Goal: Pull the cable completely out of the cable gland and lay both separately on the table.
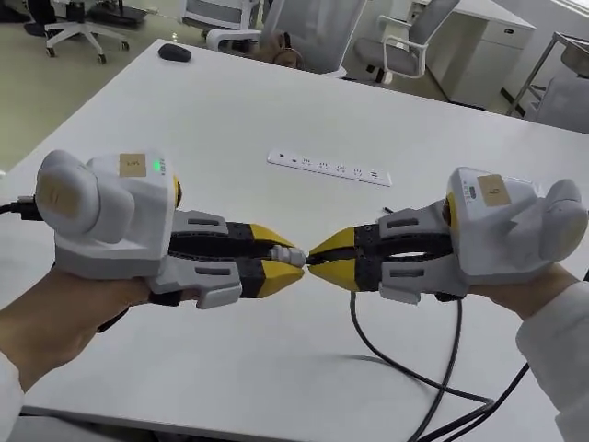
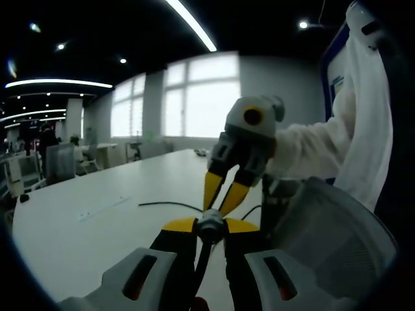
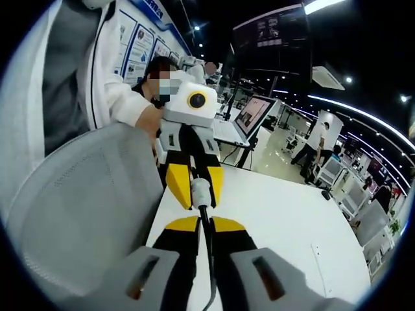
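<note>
Over the table (image 1: 230, 138): both grippers are held tip to tip above the bare white top; nothing is laid down yet.
Left gripper (image 1: 289, 258): clenched on the cable gland (image 1: 294, 257), which sits right at its yellow tips.
Right gripper (image 1: 318, 257): clamped on the cable (image 3: 206, 241) just beside the gland. The rest of the cable runs back between its jaws and down towards the table.
Biggest risk: the right jaws may slide along the cable's jacket instead of drawing it, if the gland's seal grips harder than they do.
Next risk: the gland is held only at the tips, so a pull off the cable's line could twist it free and drop it.
Lesser risk: in the left gripper view a dark length runs back from the gland between the left jaws. The cable looks threaded well through, so one pull may not clear it and a fresh grip may be needed.
Smallest risk: the slack below the right hand lies with other dark cords, and I cannot tell which is which. A wide pull could snag them.
Office chairs (image 1: 317, 37): beyond the far edge, well apart.
Power strip (image 1: 329, 168): flat on the table beyond the tips, clear of a sideways pull but taking up laying room.
Mouse (image 1: 174, 52): at the far corner, no obstacle.
</note>
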### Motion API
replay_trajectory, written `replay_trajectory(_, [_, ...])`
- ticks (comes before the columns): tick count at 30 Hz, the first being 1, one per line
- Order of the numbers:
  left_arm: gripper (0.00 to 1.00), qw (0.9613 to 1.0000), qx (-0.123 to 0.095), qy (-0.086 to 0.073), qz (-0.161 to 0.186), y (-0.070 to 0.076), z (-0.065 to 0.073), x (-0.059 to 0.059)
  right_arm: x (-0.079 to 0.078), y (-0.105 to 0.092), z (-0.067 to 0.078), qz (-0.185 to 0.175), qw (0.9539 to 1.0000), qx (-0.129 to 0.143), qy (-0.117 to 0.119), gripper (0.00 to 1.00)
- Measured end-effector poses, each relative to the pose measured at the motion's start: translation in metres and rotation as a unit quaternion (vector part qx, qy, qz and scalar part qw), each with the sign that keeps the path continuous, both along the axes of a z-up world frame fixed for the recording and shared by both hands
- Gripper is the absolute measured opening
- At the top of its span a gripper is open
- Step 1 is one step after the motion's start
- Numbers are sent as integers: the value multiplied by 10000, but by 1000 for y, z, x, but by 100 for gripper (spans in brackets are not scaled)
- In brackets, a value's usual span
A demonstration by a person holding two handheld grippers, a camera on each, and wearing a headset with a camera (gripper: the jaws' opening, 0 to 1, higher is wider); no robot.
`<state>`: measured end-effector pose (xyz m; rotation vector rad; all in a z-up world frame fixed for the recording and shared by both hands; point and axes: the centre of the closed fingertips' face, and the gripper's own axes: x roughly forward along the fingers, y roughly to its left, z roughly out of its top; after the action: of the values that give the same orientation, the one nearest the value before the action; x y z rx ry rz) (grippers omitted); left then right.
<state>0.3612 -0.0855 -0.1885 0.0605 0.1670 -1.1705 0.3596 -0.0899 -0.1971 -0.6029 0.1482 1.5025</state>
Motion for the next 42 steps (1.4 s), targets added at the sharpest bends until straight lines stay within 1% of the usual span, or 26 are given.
replay_trajectory(4, [17, 10000, -28, 11, 32, 1, 1, 2, 2, 0, 0, -42, 10000, 30, -39, 5])
replay_trajectory(6, [17, 10000, -16, -15, 76, 2, 1, 4, 4, -1, -1, -89, 9999, 7, -58, 5])
replay_trajectory(7, [17, 9999, -25, -1, 101, 3, 1, 5, 5, -1, -1, -124, 9999, -3, -65, 5])
replay_trajectory(12, [17, 9999, -62, 4, 146, 5, 2, 7, 8, -6, -1, -244, 9997, 18, -42, 5])
replay_trajectory(19, [17, 9999, -66, -14, 148, 5, 3, 8, 9, -16, -3, -409, 9992, -21, 3, 5])
replay_trajectory(24, [17, 9997, -85, -16, 217, 7, 4, 10, 13, -27, -4, -590, 9983, -21, 21, 5])
replay_trajectory(28, [17, 9997, -107, -13, 241, 8, 4, 11, 13, -34, -3, -713, 9974, 35, 74, 5])
replay_trajectory(34, [17, 9995, -138, 16, 277, 11, 4, 11, 14, -43, -3, -863, 9962, 52, 64, 5])
replay_trajectory(42, [17, 9992, -180, 5, 346, 14, 5, 13, 15, -51, -3, -1012, 9947, 139, 96, 5])
